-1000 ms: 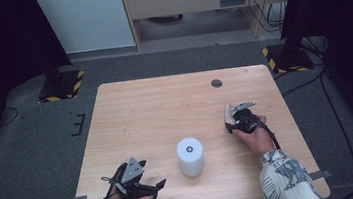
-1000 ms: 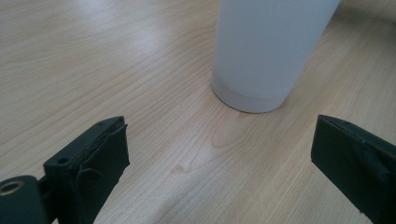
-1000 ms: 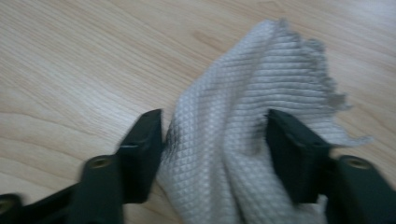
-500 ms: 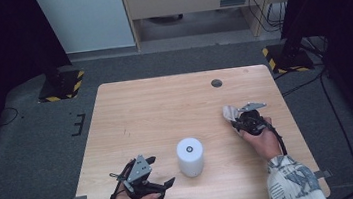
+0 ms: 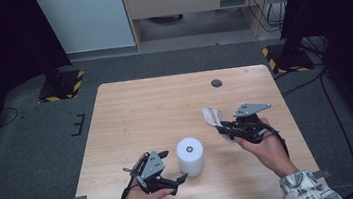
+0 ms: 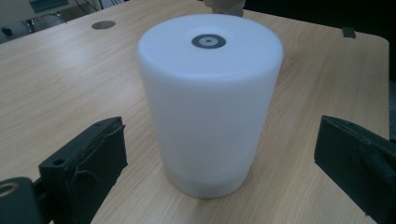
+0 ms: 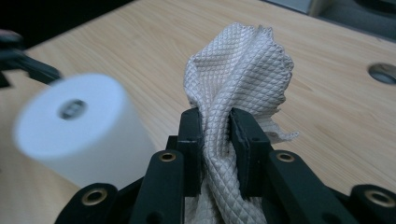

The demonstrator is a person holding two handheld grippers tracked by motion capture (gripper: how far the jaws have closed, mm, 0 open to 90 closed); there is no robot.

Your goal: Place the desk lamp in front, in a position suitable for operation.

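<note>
A white cylinder (image 5: 190,156) with a dark ring on its top stands upright near the table's front middle. My left gripper (image 5: 174,167) is open just left of it; in the left gripper view the cylinder (image 6: 210,102) stands between the two spread jaws without touching either pad (image 6: 88,158). To the cylinder's right, my right gripper (image 5: 224,128) is shut on a crumpled white quilted cloth (image 5: 211,116) and holds it above the table. In the right gripper view the cloth (image 7: 240,70) is pinched between the jaws of that gripper (image 7: 215,122), with the blurred cylinder (image 7: 77,130) at the left.
The wooden table (image 5: 145,108) has a dark round hole (image 5: 216,83) near its far edge. Grey floor surrounds it, with yellow-black striped stand bases (image 5: 62,85) at the back corners and a cabinet beyond.
My right gripper has closed on the cloth and lifted it off the table, drifting toward the cylinder. My left gripper has slid right, up to the cylinder.
</note>
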